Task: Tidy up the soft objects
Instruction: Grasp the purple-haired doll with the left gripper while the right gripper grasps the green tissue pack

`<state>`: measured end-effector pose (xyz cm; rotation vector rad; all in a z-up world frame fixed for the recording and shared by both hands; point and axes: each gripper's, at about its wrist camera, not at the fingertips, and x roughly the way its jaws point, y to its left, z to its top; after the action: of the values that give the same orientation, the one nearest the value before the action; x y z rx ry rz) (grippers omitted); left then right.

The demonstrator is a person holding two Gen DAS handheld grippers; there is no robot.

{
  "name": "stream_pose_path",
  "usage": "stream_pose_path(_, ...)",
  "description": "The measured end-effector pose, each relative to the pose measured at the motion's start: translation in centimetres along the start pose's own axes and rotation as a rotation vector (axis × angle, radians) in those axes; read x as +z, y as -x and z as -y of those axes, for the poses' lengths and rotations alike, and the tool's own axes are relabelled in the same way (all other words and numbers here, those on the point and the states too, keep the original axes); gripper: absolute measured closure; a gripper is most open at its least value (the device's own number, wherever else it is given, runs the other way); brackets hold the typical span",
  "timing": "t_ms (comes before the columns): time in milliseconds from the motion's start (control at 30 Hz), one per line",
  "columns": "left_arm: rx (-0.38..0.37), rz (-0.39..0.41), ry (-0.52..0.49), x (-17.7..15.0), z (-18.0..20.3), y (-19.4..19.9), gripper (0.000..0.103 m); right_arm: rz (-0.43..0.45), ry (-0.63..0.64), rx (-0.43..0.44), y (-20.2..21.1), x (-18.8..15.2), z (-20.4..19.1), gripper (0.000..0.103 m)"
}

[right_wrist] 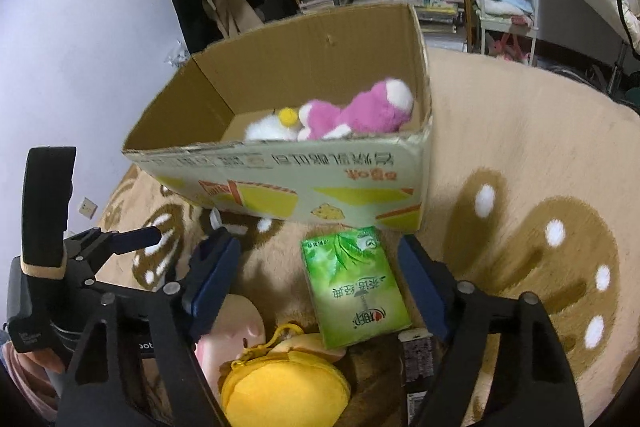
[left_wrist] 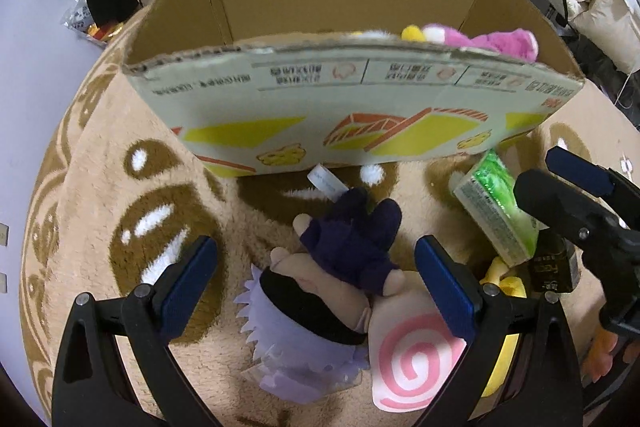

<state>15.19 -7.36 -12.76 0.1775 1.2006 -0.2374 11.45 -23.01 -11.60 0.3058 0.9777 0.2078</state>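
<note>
**Two grippers over the toys by the box**

A big box (left_wrist: 352,115) sits on a fuzzy tan rug (left_wrist: 100,195) with brown shapes on it. The box is open on top. Inside it lie a pink plush (right_wrist: 360,111) and a white plush (right_wrist: 264,131) with a yellow bit, side by side near the front wall.

The left gripper (left_wrist: 316,283) points down at the rug in front of the box. Its jaws are wide apart and hold nothing. Between them lies a doll (left_wrist: 320,287) with pale purple hair, a black band on its head and dark blue clothes. The blue pads do not touch it. A flat pink swirl plush (left_wrist: 416,359) lies just beside the doll, by the pad on the right.

The right gripper (right_wrist: 320,279) hangs over a green pack (right_wrist: 352,287) that lies on the rug close to the box. Its jaws are wide too, one on each side of the pack. The pads do not press on it. A round yellow pouch (right_wrist: 280,383) lies below the pack, touching its near end. A dark little box (right_wrist: 416,363) lies beside the pack, by the right pad.

Each camera also sees the other gripper at its edge.
</note>
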Motion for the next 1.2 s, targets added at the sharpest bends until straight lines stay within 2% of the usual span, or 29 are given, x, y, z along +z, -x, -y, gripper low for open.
stream_pose_path(400,-0.054,-0.076,0.031,1.0,0.1,-3.0,0.006,-0.121,-0.041,-0.027,-3.8,-0.5,1.4,0.028)
stream_pose_path(533,-0.085,-0.080,0.030,1.1,0.4,-3.6,0.022,-0.151,-0.061,-0.025,-4.6,-0.6,2.0,0.031)
stream_pose_path(600,-0.076,-0.066,0.020,1.1,0.6,-3.7,0.024,-0.169,-0.079,-0.016,-5.0,-0.8,2.2,0.035)
stream_pose_path(733,-0.077,-0.051,0.031,1.3,1.0,-3.8,0.033,-0.174,-0.082,-0.006,-5.1,-0.7,2.4,0.036)
stream_pose_path(967,-0.077,-0.020,0.027,0.9,-0.4,-2.6,0.041,-0.161,-0.034,-0.017,-4.8,-0.7,1.6,0.038)
stream_pose_path(1000,-0.076,-0.014,0.027,0.6,-0.3,-2.6,0.044,-0.156,-0.030,-0.014,-4.8,-0.7,1.5,0.039)
stream_pose_path(1033,-0.078,-0.002,0.029,0.6,-0.3,-2.2,0.051,-0.148,-0.027,-0.011,-4.7,-0.7,1.4,0.039)
stream_pose_path(1200,-0.063,0.036,0.004,-0.1,0.5,-0.8,0.063,-0.112,0.007,0.000,-3.9,-0.5,0.4,0.039)
